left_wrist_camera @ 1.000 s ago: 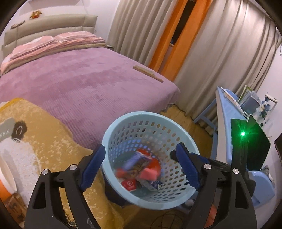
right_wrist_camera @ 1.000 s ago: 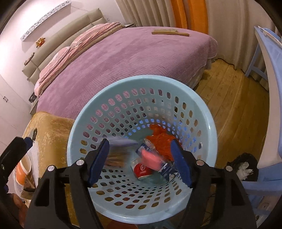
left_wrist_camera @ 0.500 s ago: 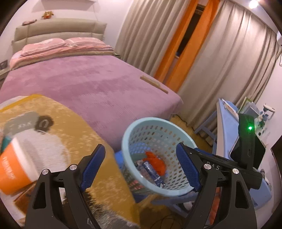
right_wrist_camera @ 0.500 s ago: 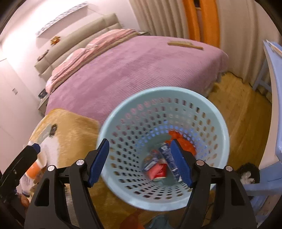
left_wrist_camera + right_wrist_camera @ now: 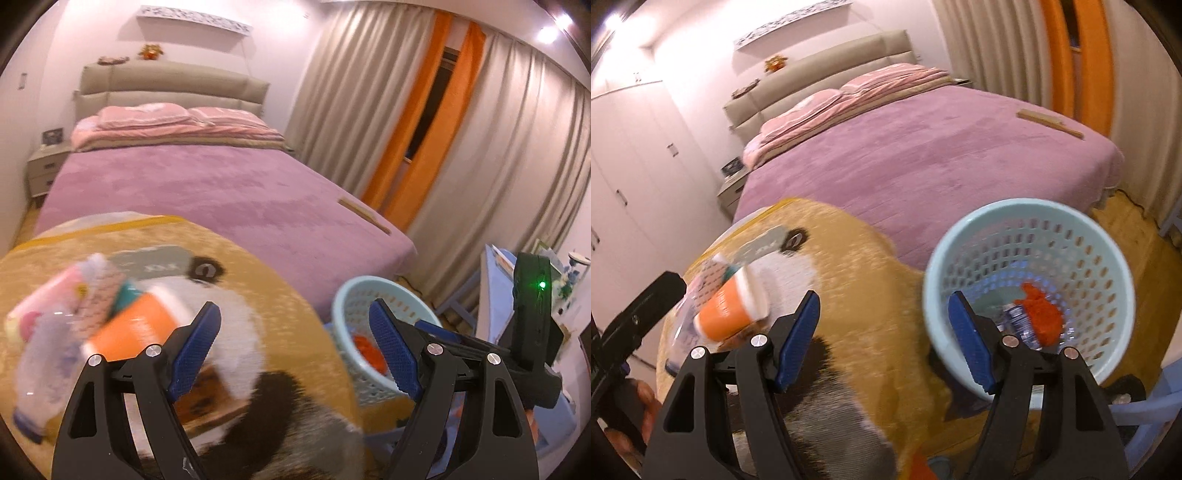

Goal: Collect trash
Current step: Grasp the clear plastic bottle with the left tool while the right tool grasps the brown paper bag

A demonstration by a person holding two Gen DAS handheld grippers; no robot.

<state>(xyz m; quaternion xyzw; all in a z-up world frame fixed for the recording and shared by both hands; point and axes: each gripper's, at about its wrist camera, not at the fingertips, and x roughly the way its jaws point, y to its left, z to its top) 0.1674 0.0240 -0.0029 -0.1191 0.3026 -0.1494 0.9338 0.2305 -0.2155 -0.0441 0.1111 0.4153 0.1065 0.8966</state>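
A light blue perforated basket (image 5: 1027, 229) stands at the right of a round table and holds orange trash (image 5: 1039, 314) and wrappers; it also shows in the left wrist view (image 5: 351, 299). An orange-and-white cup (image 5: 136, 325) lies on the table among blurred plastic wrappers (image 5: 48, 347); the cup shows in the right wrist view too (image 5: 727, 314). My left gripper (image 5: 295, 347) is open and empty over the table, right of the cup. My right gripper (image 5: 882, 339) is open and empty between the cup and the basket.
The table wears a yellow furry cloth (image 5: 857, 266) with white and dark patches. A purple bed (image 5: 207, 188) lies behind it with a wooden stick (image 5: 364, 216) on its edge. A blue desk (image 5: 495, 269) stands at the right, curtains behind.
Both grippers have swung left and back from above the basket toward the table. The cup and wrappers have come into view. Both stay open.
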